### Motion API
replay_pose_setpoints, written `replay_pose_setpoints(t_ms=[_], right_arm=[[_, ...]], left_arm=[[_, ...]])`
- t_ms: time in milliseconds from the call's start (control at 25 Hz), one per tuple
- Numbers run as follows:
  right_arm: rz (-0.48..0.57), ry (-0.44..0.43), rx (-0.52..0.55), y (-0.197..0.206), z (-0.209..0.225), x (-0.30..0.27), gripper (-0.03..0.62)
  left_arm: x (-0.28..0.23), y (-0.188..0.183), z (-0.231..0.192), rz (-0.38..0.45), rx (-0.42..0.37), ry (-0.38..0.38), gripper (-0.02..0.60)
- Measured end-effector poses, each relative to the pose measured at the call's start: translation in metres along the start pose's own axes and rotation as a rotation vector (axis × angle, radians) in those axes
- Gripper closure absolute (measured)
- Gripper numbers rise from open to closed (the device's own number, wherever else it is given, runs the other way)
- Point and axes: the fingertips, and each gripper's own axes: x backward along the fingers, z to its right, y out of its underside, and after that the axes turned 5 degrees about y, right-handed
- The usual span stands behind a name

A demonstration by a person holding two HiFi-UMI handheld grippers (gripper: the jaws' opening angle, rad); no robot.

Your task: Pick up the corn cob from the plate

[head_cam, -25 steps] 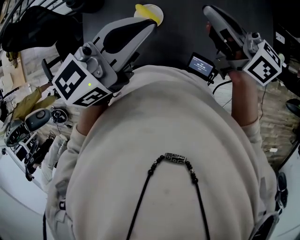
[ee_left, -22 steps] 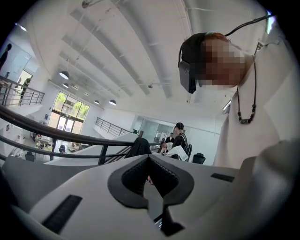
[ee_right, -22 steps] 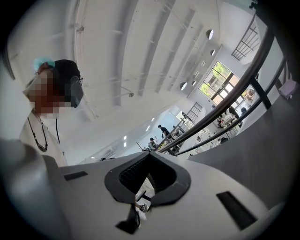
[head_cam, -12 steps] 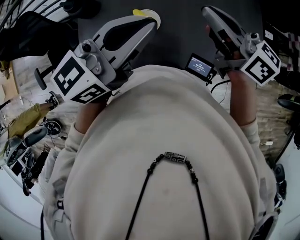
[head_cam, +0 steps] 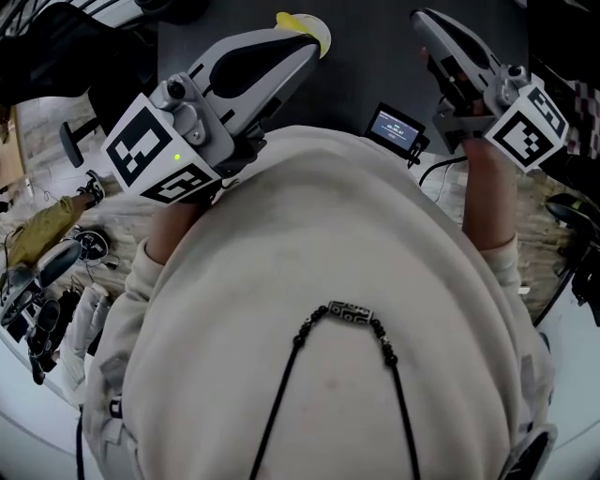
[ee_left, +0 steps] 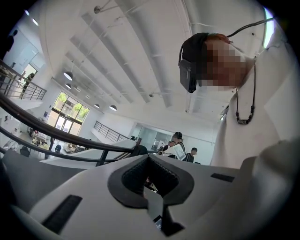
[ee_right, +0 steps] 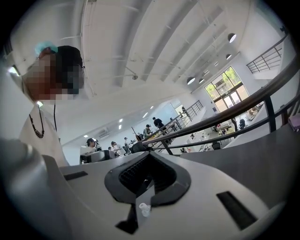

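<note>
The person's cream sweater (head_cam: 319, 281) is closest. Next come the left tongs (head_cam: 302, 53), closed with nothing in them. The right tongs (head_cam: 424, 21) are closed and empty too. Just past the left tongs, the yellow corn cob (head_cam: 292, 19) lies on its plate (head_cam: 321, 36) on the dark surface (head_cam: 361, 70).

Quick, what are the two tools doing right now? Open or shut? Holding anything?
Left tool: closed, holding nothing.
Right tool: closed, holding nothing.
</note>
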Motion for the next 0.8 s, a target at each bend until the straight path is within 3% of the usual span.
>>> replay_pose_setpoints(t_ms=[800], right_arm=[[-0.14, 0.013, 0.096, 0.013, 0.011, -0.031, 0.579]], left_arm=[[0.031, 0.005, -0.007, 0.072, 0.036, -0.129, 0.581]])
